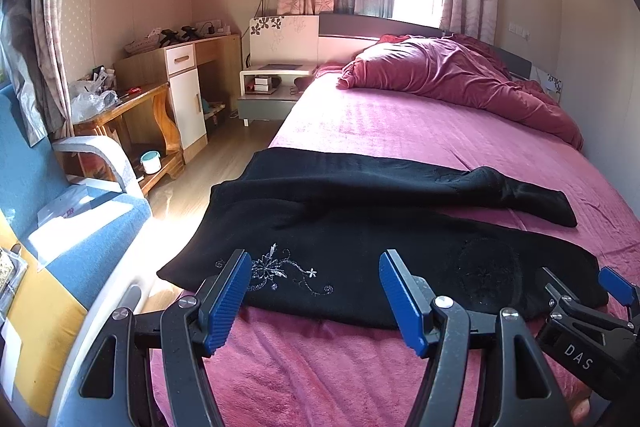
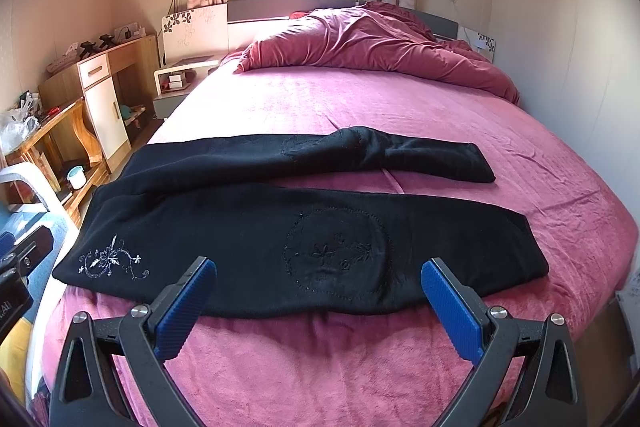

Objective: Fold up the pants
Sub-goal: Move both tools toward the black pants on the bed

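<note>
My left tool (image 1: pixel 316 283) hangs with its blue pads spread wide and nothing between them, tilted down over the near edge of the black pants (image 1: pixel 360 247). My right tool (image 2: pixel 318 293) stands wider still — also empty, hovering just short of the same near edge; in the left wrist view its tips show at the lower right corner.

The pants lie flat across the bed (image 2: pixel 360 107), waist toward the left side where they overhang the mattress edge, legs running off to the right. The near leg carries a pale embroidered flower (image 2: pixel 112 261) by the waist and a stitched round motif (image 2: pixel 336 255) at mid-length; the far leg lies apart from it, a strip of pink sheet showing between them.

Beyond, a crumpled maroon duvet (image 2: pixel 380 43) is heaped at the headboard. Left of the bed stand a white nightstand (image 1: pixel 272 83) and a wooden desk (image 1: pixel 184 79) — a blue chair (image 1: pixel 80 227) is nearest me.
</note>
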The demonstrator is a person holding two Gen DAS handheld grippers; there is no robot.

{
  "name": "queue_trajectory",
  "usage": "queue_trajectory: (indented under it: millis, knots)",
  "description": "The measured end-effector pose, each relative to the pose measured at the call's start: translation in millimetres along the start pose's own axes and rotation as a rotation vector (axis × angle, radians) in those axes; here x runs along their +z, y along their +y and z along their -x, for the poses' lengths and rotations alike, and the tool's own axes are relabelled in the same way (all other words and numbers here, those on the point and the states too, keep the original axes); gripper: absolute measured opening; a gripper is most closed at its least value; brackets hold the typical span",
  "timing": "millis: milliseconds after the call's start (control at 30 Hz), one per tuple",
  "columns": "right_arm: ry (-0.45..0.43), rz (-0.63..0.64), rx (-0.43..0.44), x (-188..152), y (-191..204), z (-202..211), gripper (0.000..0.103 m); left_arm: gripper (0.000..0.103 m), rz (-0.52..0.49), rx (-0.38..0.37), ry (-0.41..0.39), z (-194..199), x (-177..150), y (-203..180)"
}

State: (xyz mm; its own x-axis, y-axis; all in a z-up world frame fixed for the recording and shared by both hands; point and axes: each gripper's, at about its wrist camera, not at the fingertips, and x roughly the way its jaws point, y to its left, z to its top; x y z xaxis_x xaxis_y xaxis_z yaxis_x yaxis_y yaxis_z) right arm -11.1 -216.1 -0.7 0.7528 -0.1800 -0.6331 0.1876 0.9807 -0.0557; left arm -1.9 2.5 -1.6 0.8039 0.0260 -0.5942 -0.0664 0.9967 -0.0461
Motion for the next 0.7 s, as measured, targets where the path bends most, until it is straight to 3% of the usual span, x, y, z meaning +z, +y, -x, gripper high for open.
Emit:
queue_trajectory:
  millis: [367, 467, 700]
  knots:
    - [0.053, -0.025, 0.011, -7, -10, -17, 0.103, 0.068, 0.007, 0.013, 0.076, -17, -5, 6]
    - [0.067, -0.076, 0.087, -9, -23, -24, 0.103, 0.068, 0.01, 0.006, 0.097, -24, -6, 9]
    - [0.131, -0.226, 0.231, -21, -67, -50, 0.103, 0.068, 0.094, -0.093, 0.183, -58, -11, 31]
